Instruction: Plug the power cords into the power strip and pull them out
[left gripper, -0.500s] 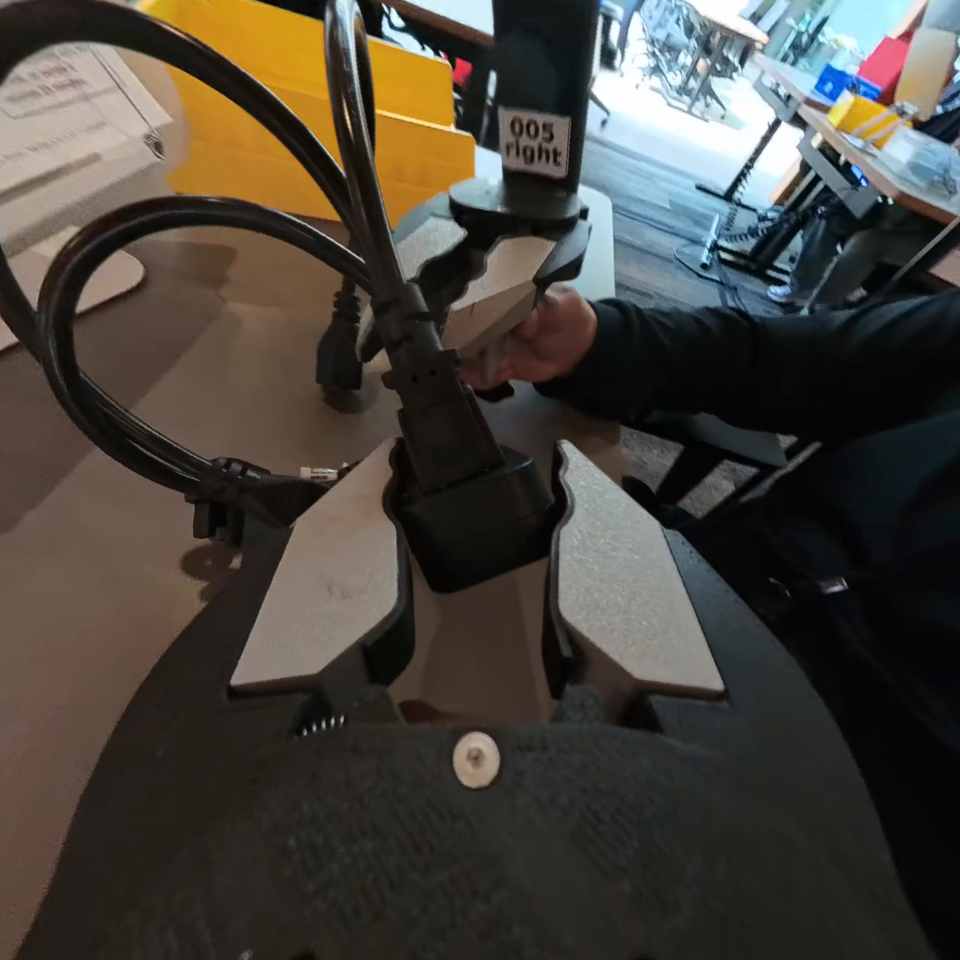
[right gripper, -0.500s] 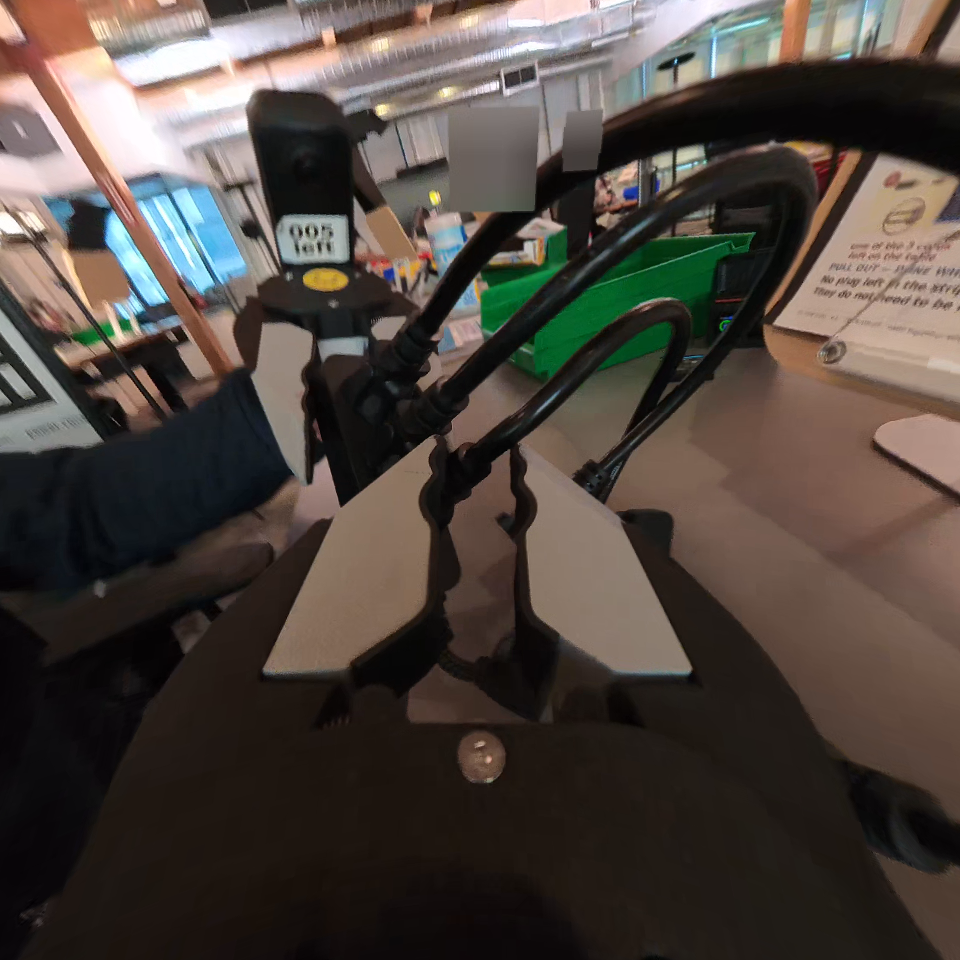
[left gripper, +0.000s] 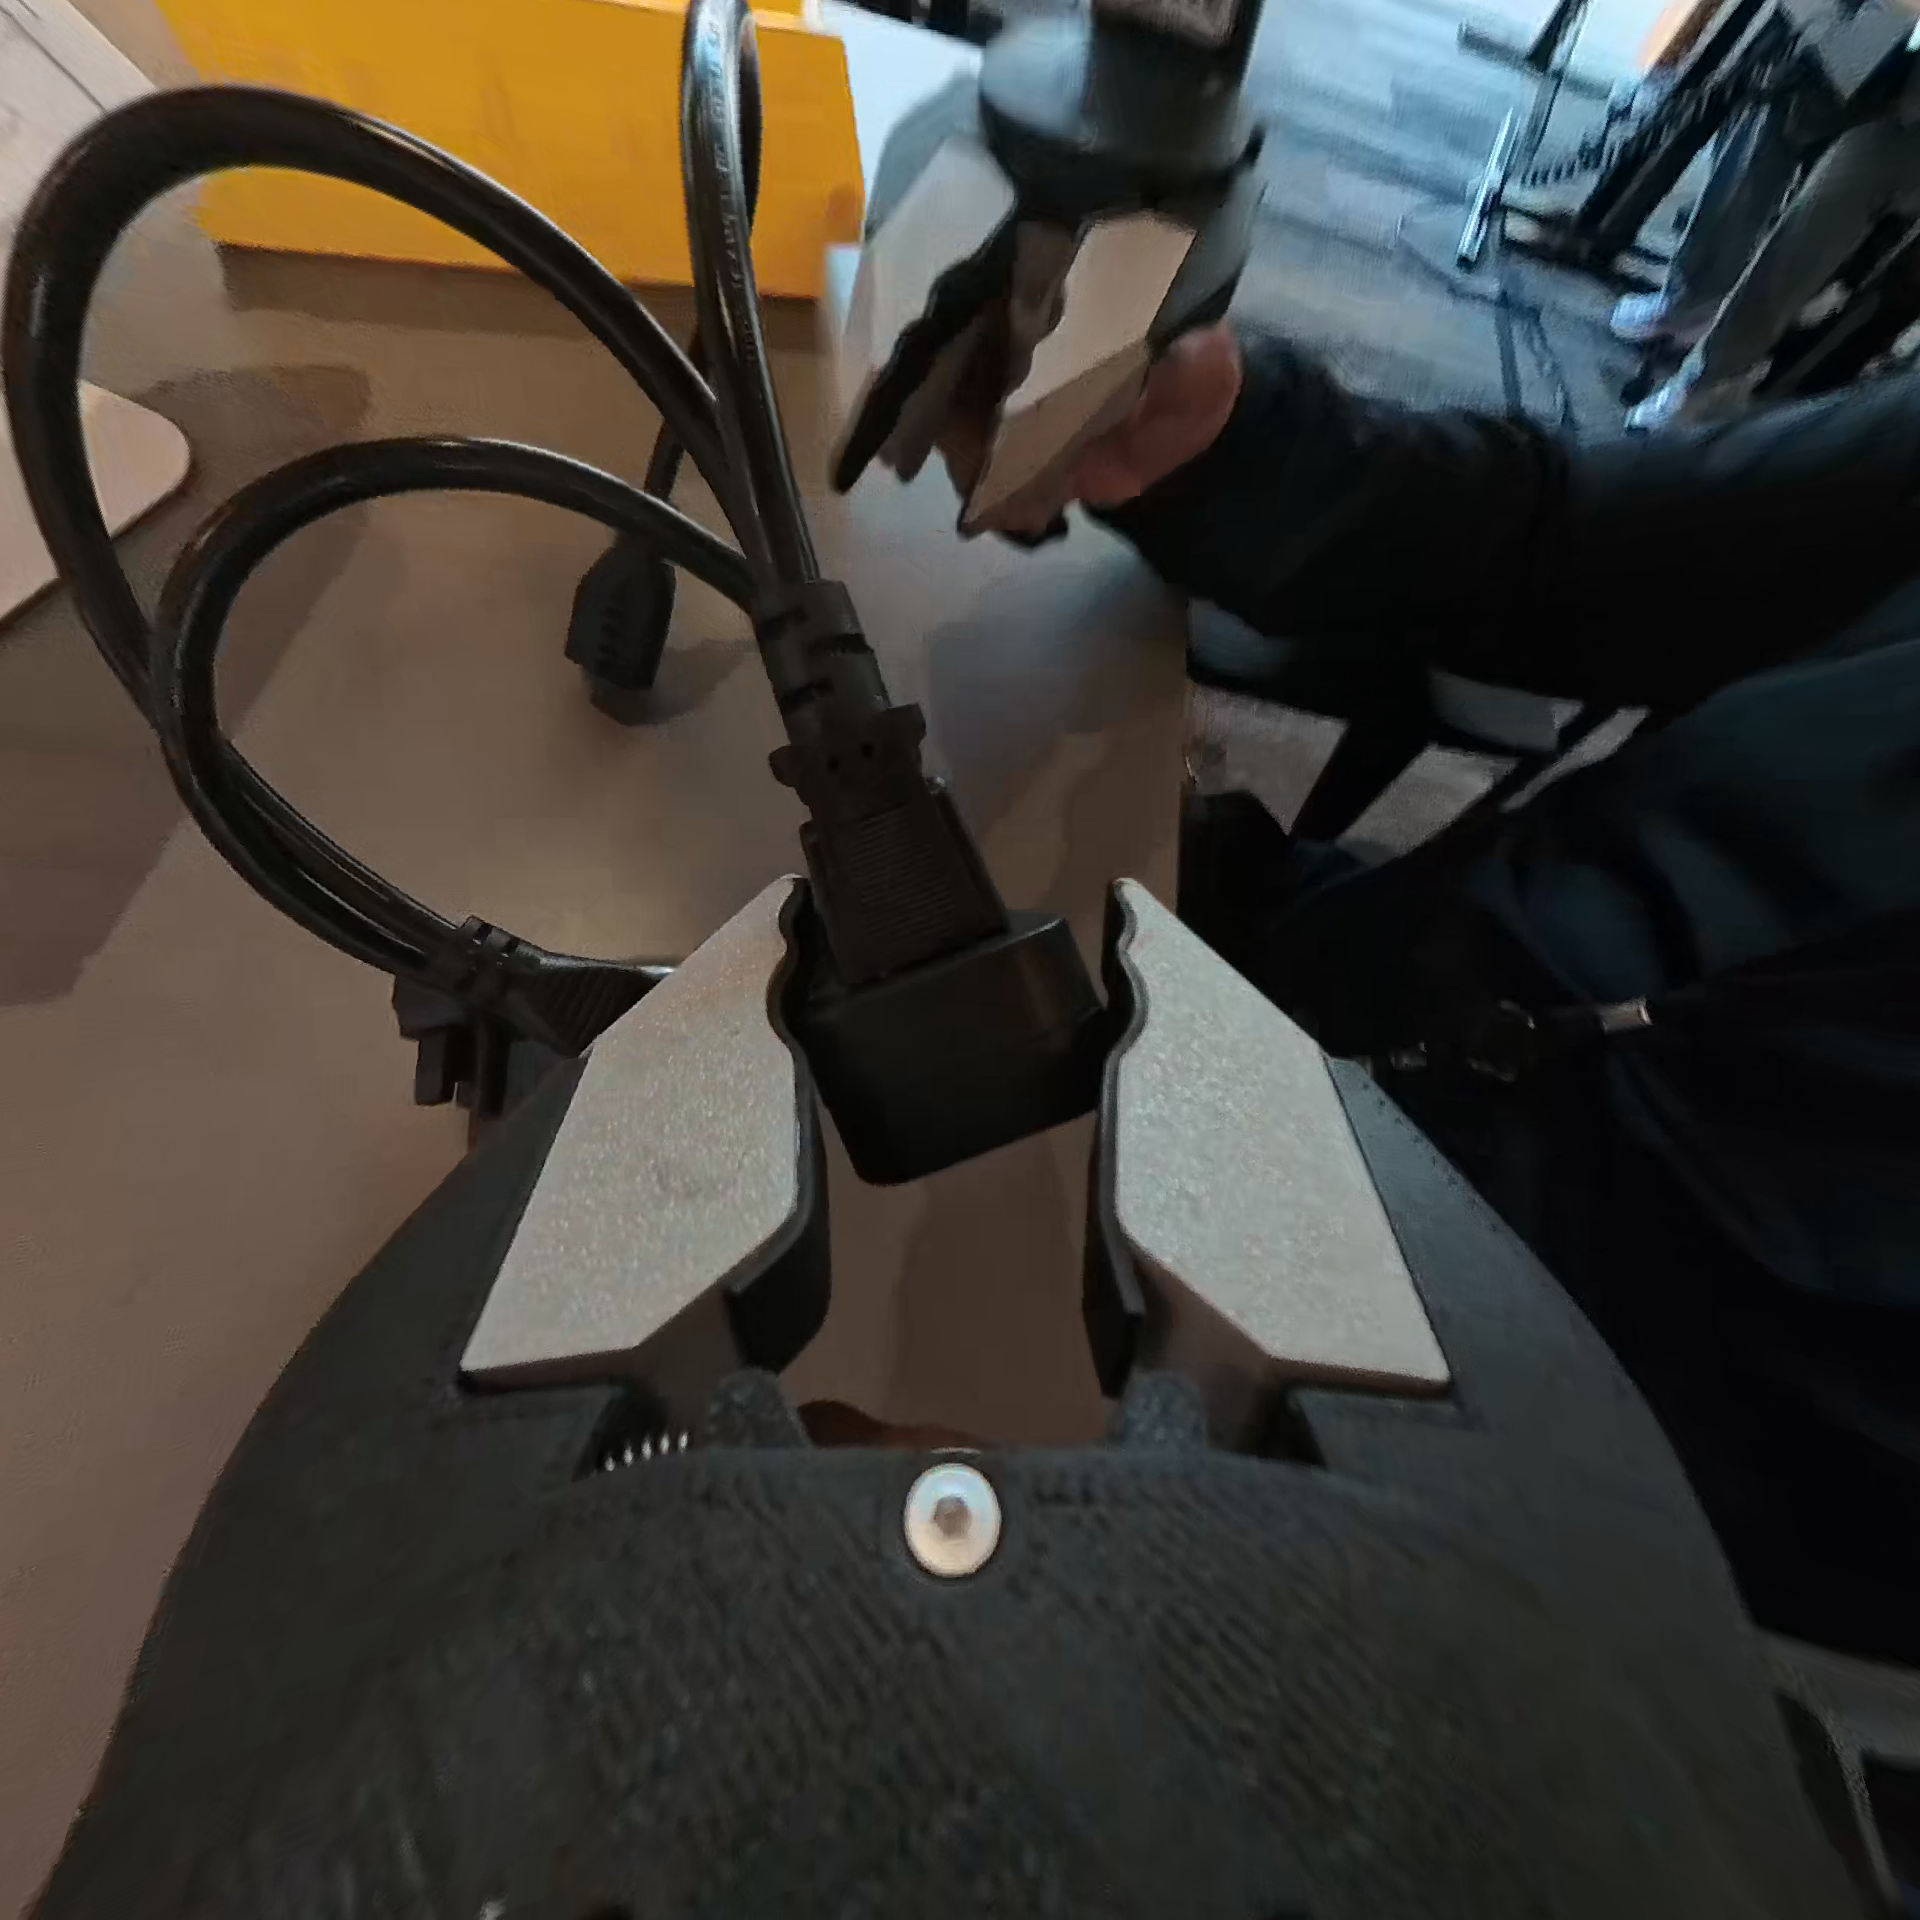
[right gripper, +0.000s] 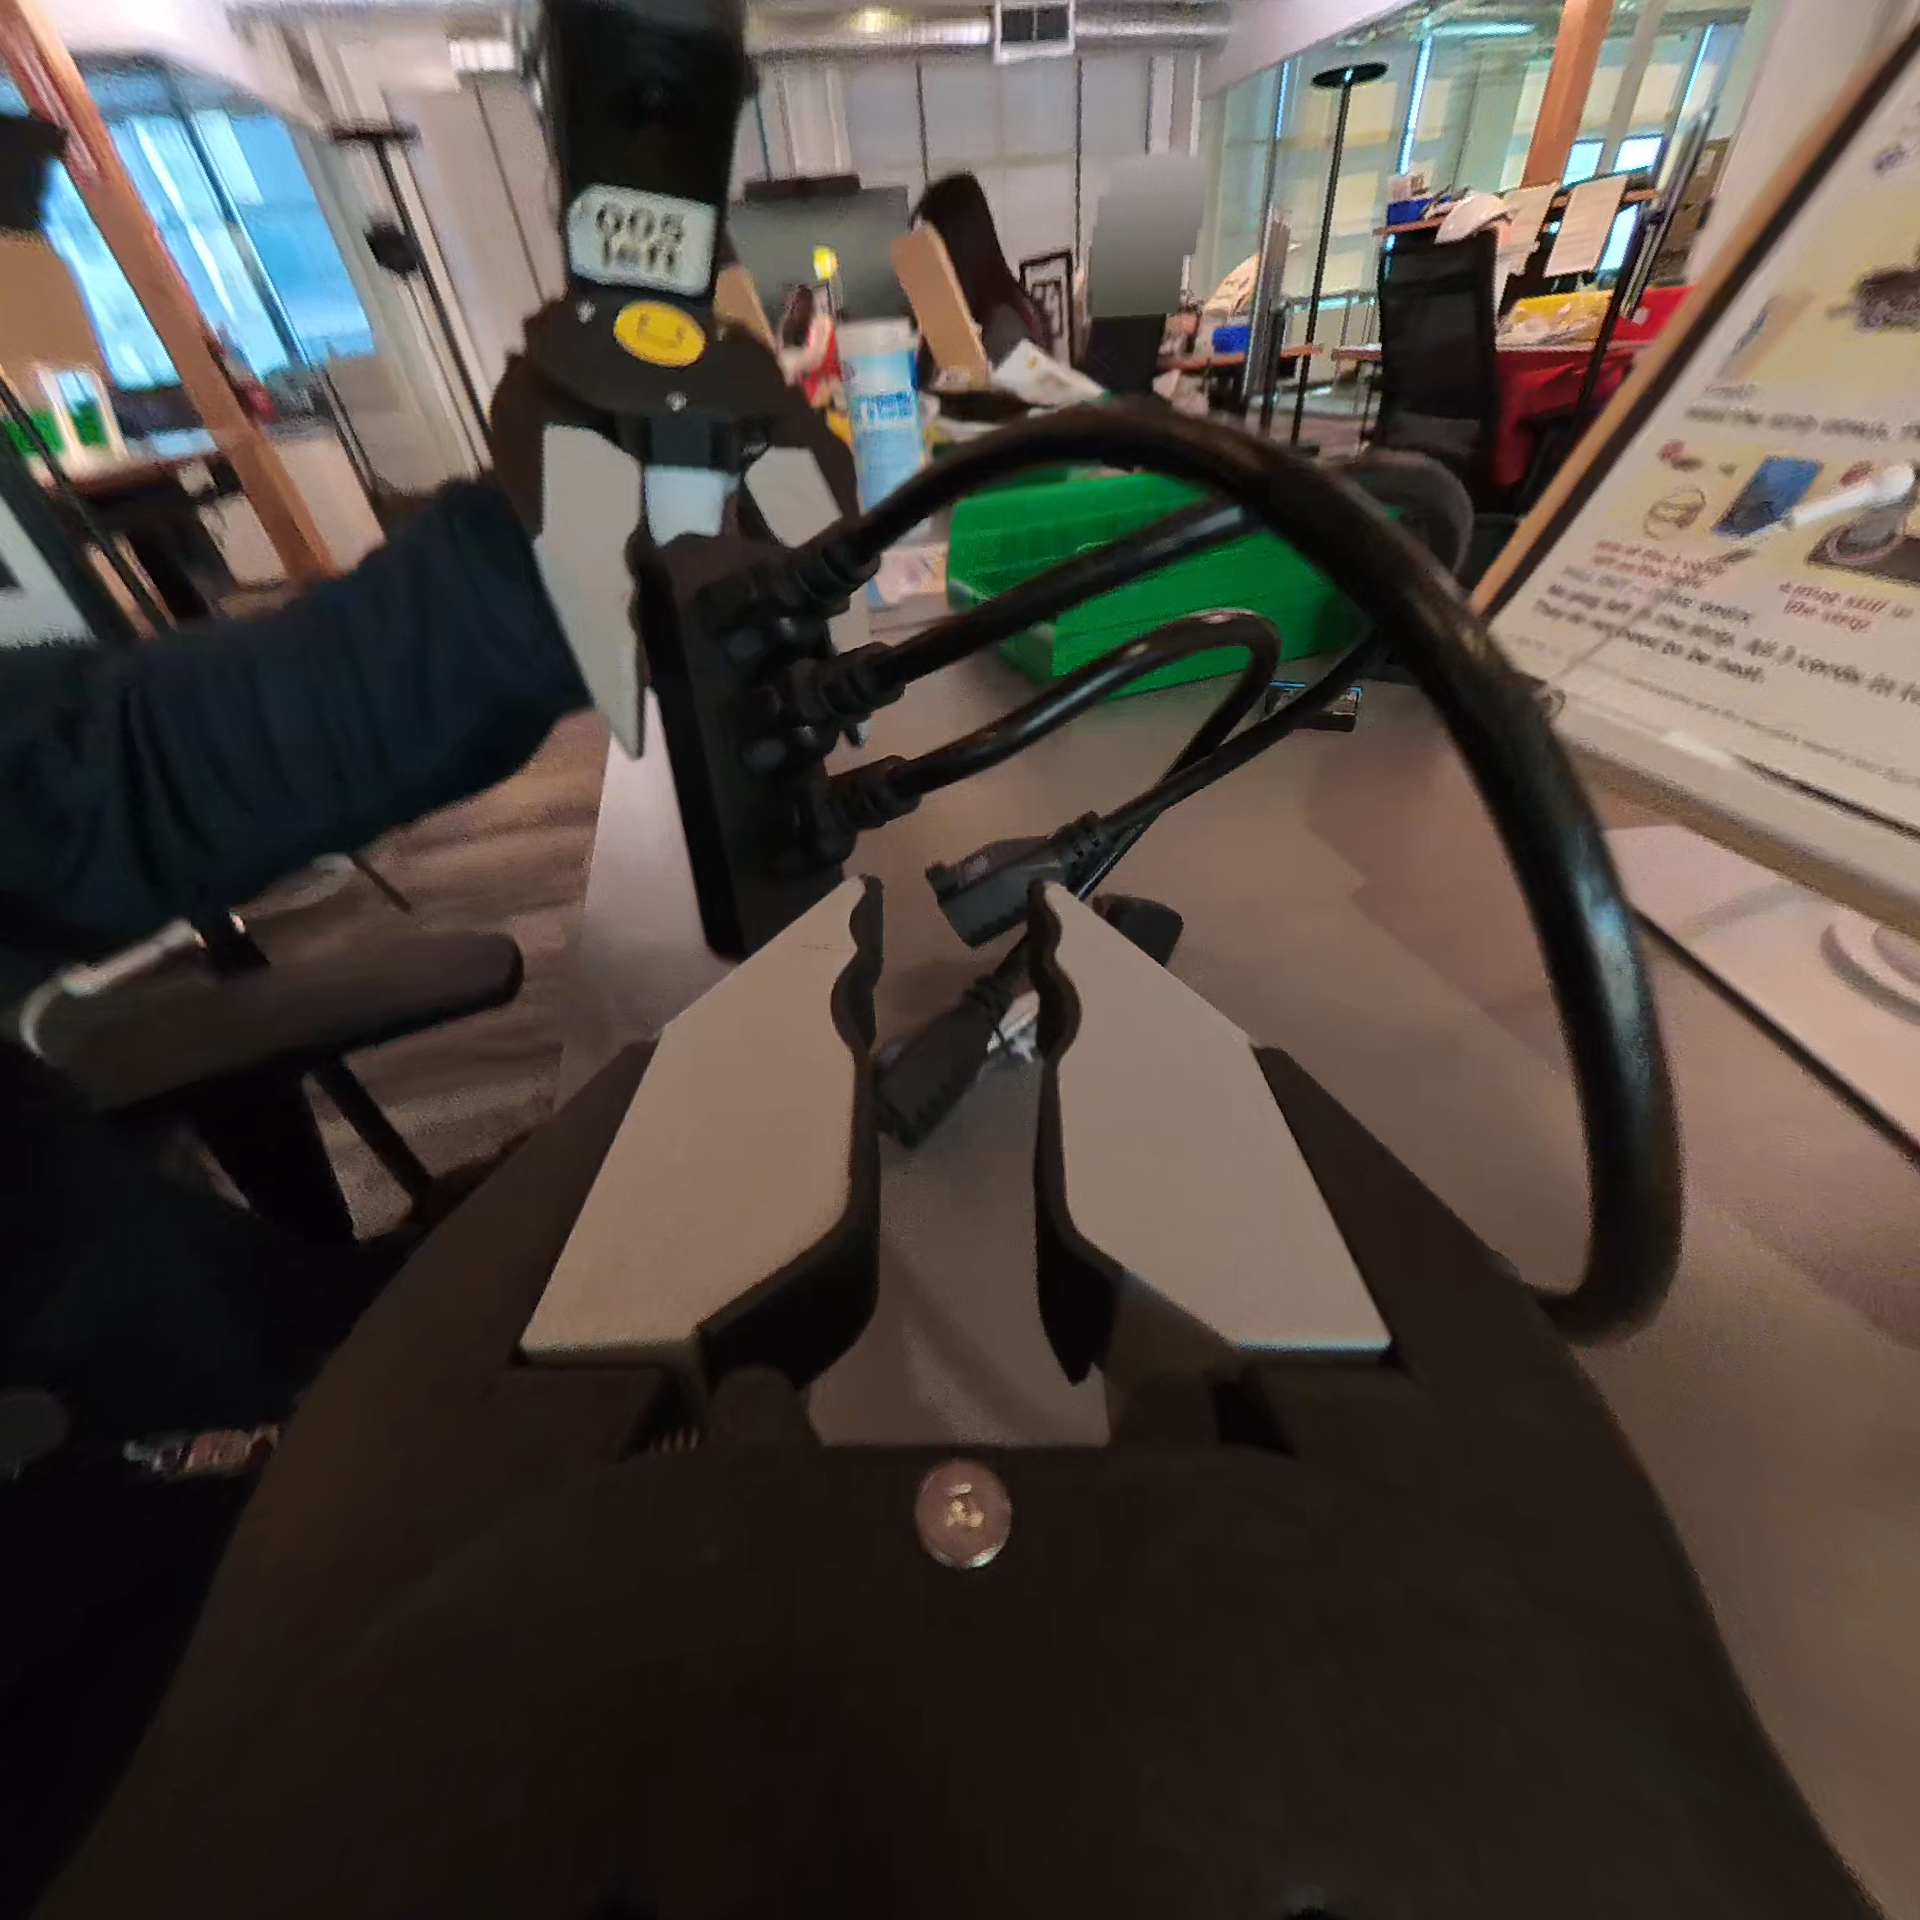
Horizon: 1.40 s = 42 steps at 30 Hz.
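Left gripper: it grips the black strip by its end, a pad tight on each side.
Strip: it stands on end under the left gripper, with its long side going up and down and its sockets facing the right gripper.
Plugs: three cords sit in the strip, one above the other, and stick out sideways.
Right gripper: its fingers are apart and hold nothing.
Loose ends: two cord ends lie on the table just past the right fingers.
Key spot: the strip is ahead and a bit left of the right gripper, which is the free one. A pull would go sideways, straight away from the sockets.
Far back: a green bin sits behind the cords.
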Each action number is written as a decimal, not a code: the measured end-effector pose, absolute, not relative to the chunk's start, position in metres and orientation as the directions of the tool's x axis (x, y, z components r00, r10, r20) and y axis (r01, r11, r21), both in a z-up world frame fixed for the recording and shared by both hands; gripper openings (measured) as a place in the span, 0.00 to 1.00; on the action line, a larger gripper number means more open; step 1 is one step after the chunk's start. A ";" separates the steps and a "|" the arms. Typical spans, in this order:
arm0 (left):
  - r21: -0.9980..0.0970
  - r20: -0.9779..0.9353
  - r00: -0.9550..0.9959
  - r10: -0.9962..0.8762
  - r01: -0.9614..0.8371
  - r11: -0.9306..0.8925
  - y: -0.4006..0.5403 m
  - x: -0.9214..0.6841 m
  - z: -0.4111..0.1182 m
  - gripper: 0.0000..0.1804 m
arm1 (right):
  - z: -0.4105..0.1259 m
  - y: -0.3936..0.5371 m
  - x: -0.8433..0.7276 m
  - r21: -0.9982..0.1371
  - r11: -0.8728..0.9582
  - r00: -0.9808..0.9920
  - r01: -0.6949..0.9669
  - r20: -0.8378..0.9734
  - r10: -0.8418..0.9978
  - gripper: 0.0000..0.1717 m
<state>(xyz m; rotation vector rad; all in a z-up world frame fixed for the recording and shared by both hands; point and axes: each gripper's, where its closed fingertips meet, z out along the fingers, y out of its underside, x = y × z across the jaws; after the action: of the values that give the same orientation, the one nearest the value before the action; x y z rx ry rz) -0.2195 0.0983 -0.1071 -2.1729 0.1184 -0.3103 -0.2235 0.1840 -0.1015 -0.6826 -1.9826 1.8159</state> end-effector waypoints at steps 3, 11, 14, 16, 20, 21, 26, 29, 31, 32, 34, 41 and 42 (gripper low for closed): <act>-0.755 0.162 0.953 -0.255 -0.047 -0.654 0.088 -0.206 -0.105 0.30 | -0.081 0.164 -0.198 -0.981 0.185 -0.836 0.056 0.056 0.547 0.15; -0.646 0.091 0.938 -0.335 -0.201 -0.736 0.094 -0.182 -0.113 0.29 | -0.050 0.132 -0.191 -0.861 0.499 -0.776 -0.099 0.381 0.503 0.16; -0.665 0.083 0.937 -0.339 -0.201 -0.719 0.098 -0.178 -0.117 0.29 | -0.076 0.122 -0.191 -0.845 0.534 -0.841 -0.024 0.306 0.447 0.18; -0.693 0.087 0.940 -0.329 -0.180 -0.698 0.102 -0.176 -0.117 0.29 | -0.088 0.121 -0.193 -0.845 0.535 -0.858 -0.003 0.277 0.433 0.15; -0.759 0.059 0.956 -0.288 -0.144 -0.635 0.109 -0.181 -0.118 0.28 | -0.100 0.119 -0.190 -0.869 0.495 -0.893 0.016 0.210 0.399 0.06; -0.786 0.046 0.963 -0.265 -0.129 -0.604 0.111 -0.184 -0.116 0.27 | -0.102 0.120 -0.190 -0.877 0.479 -0.896 0.029 0.190 0.401 0.06; -0.842 -0.005 0.985 -0.170 -0.096 -0.530 0.106 -0.197 -0.127 0.28 | -0.106 0.123 -0.187 -0.917 0.392 -0.906 0.074 0.102 0.411 0.04; -0.858 -0.037 0.988 -0.151 -0.109 -0.502 0.102 -0.196 -0.138 0.28 | -0.093 0.126 -0.183 -0.953 0.297 -0.909 0.063 0.068 0.410 0.00; -0.876 -0.034 0.987 -0.159 -0.106 -0.470 0.107 -0.190 -0.140 0.26 | -0.099 0.126 -0.183 -0.951 0.299 -0.912 0.076 0.055 0.406 0.00; -0.881 -0.041 0.986 -0.161 -0.112 -0.460 0.109 -0.189 -0.141 0.26 | -0.106 0.125 -0.184 -0.944 0.319 -0.911 0.083 0.058 0.407 0.00; -0.876 -0.063 0.981 -0.183 -0.142 -0.461 0.111 -0.185 -0.144 0.26 | -0.115 0.124 -0.185 -0.939 0.331 -0.910 0.089 0.059 0.410 0.00; -0.880 -0.074 0.979 -0.190 -0.154 -0.449 0.111 -0.183 -0.144 0.26 | -0.115 0.127 -0.169 -0.941 0.269 -0.932 0.204 -0.102 0.348 0.11; -0.884 -0.074 0.979 -0.190 -0.152 -0.443 0.112 -0.183 -0.144 0.26 | -0.118 0.128 -0.168 -0.934 0.290 -0.929 0.207 -0.094 0.358 0.11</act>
<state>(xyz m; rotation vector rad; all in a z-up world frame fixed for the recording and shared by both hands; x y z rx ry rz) -0.1832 0.1121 -0.1441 -2.0375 0.2417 -0.0432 -0.1684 0.1279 -0.1179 -0.5315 -2.4136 1.7161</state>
